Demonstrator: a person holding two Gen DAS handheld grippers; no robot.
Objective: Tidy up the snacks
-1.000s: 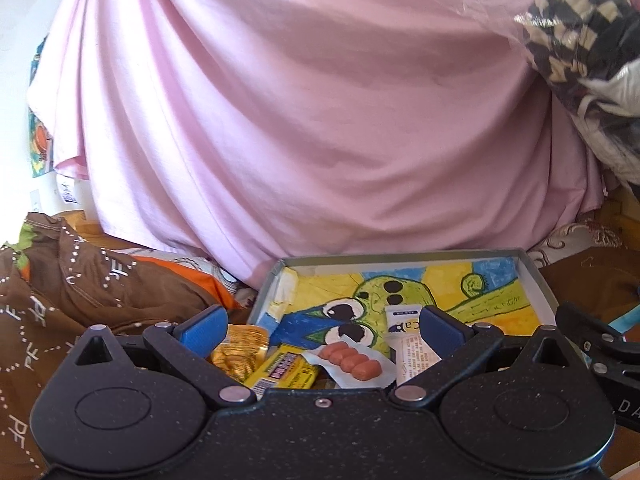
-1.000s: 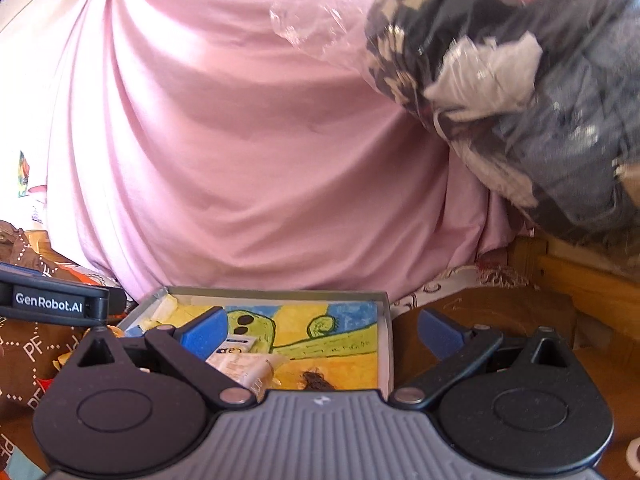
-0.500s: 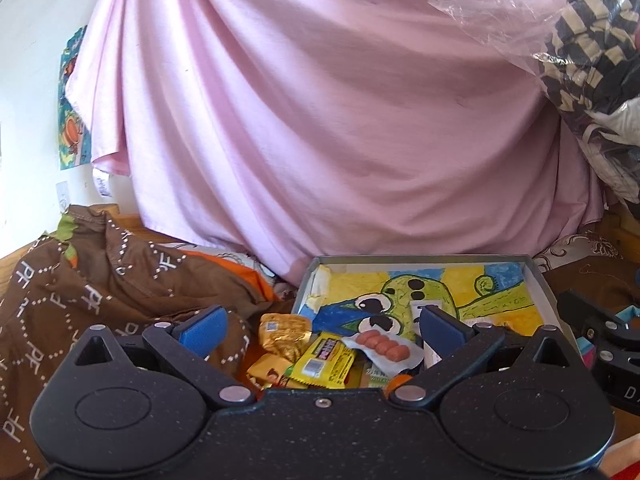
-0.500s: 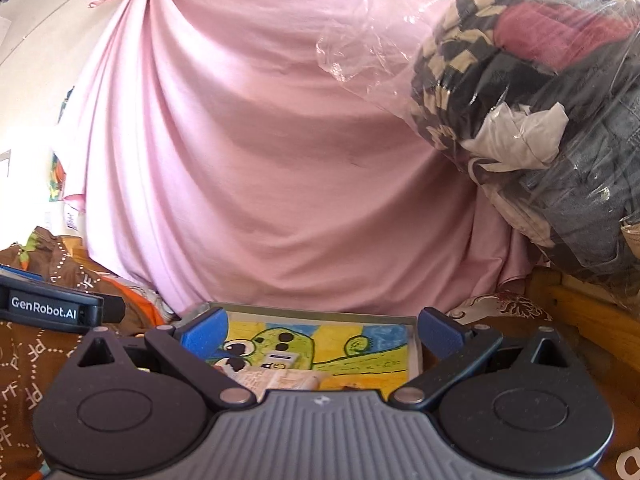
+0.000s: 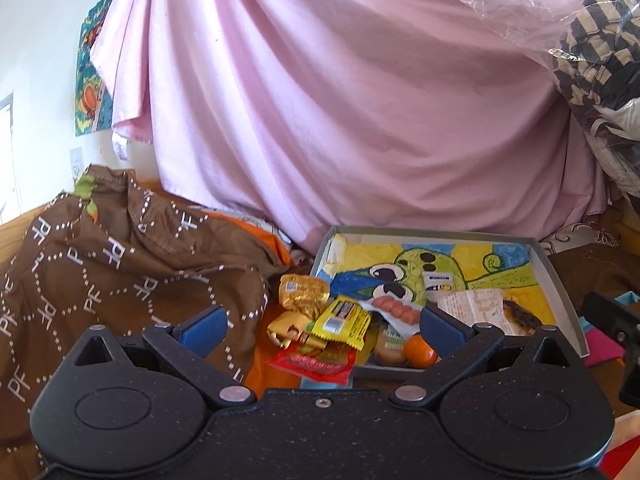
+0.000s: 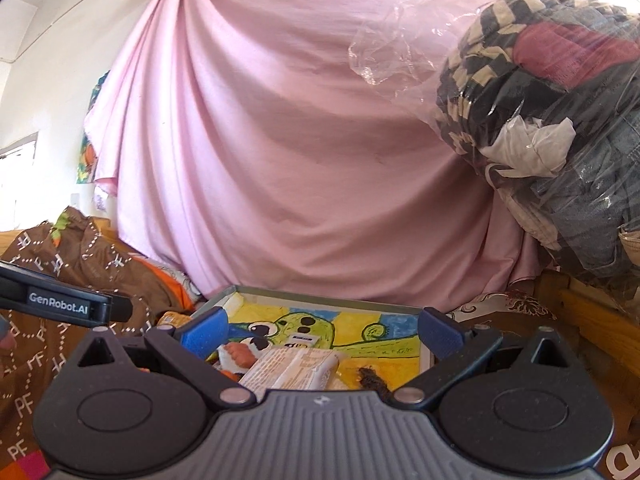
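A shallow grey box [image 5: 558,276] with a green and yellow cartoon drawing on its floor lies ahead in both views [image 6: 320,293]. Snacks are piled at its near left corner: a gold packet [image 5: 302,294], a yellow packet [image 5: 342,322], a red packet [image 5: 316,362], a clear pack of pink sausages [image 5: 394,309], an orange ball [image 5: 418,350] and a white wrapper [image 5: 474,306]. My left gripper [image 5: 322,326] stands open just short of the pile. My right gripper [image 6: 320,330] is open over the box, above the white wrapper [image 6: 292,370]. Neither holds anything.
A pink sheet [image 5: 340,100] hangs behind the box. Brown patterned cloth [image 5: 120,264] is heaped on the left. A clear bag of clothes [image 6: 560,120] bulges at the upper right. A wooden frame [image 6: 600,320] runs along the right.
Both grippers have drawn back and risen, so more of the snack pile, the brown cloth and the wall shows. Both stayed open.
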